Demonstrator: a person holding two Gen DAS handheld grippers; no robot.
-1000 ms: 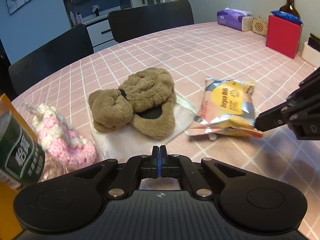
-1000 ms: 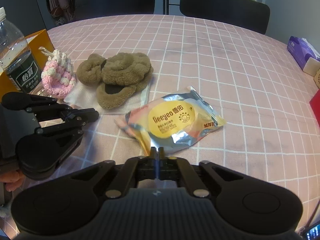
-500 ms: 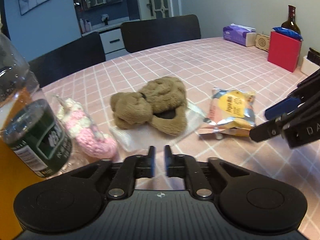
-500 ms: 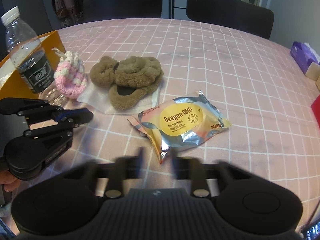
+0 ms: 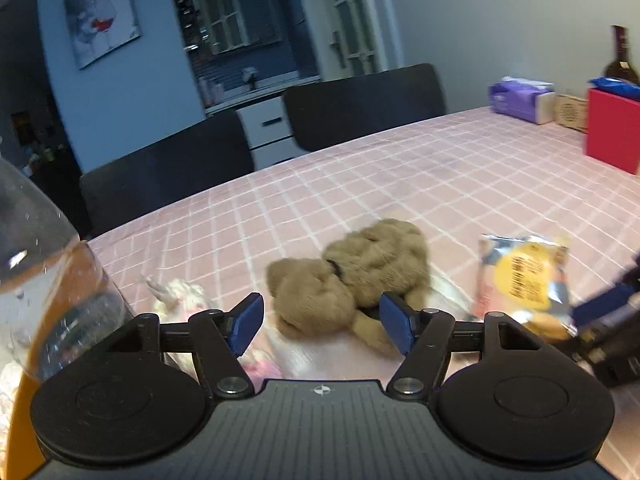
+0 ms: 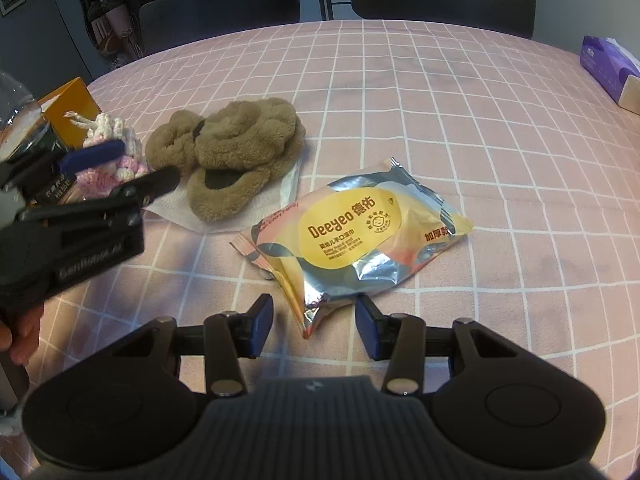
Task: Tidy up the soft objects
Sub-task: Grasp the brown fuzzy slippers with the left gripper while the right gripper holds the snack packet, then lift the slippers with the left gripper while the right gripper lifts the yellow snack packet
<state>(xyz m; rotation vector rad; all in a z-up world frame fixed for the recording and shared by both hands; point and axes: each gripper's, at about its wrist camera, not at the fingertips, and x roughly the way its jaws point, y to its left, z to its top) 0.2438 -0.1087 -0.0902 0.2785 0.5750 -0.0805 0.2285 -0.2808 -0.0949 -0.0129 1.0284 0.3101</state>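
Note:
A brown plush slipper pair [image 5: 352, 280] [image 6: 236, 148] lies on a clear plastic bag [image 6: 248, 208] on the pink checked tablecloth. Left of it sits a pink and white crocheted pouch [image 6: 112, 156] [image 5: 180, 296]. A foil wipes packet [image 6: 352, 232] [image 5: 524, 276] lies to the right. My left gripper [image 5: 322, 324] [image 6: 128, 168] hovers short of the plush, its jaws opening wide with nothing pressed between them. My right gripper [image 6: 314, 328] points down at the packet. Its jaws are closing, and the packet's near corner lies between the pads untouched.
A water bottle [image 5: 40, 280] and an orange box [image 6: 72, 108] stand at the left edge. A purple tissue pack [image 5: 520, 102], a red box [image 5: 612, 132] and a dark bottle [image 5: 620, 56] stand at the far right. Two black chairs [image 5: 360, 104] line the far side.
Both grippers went from shut to open. The left one tilted upward and spread wide. The right one opened, narrowed a little, and its jaws now straddle the packet's near corner.

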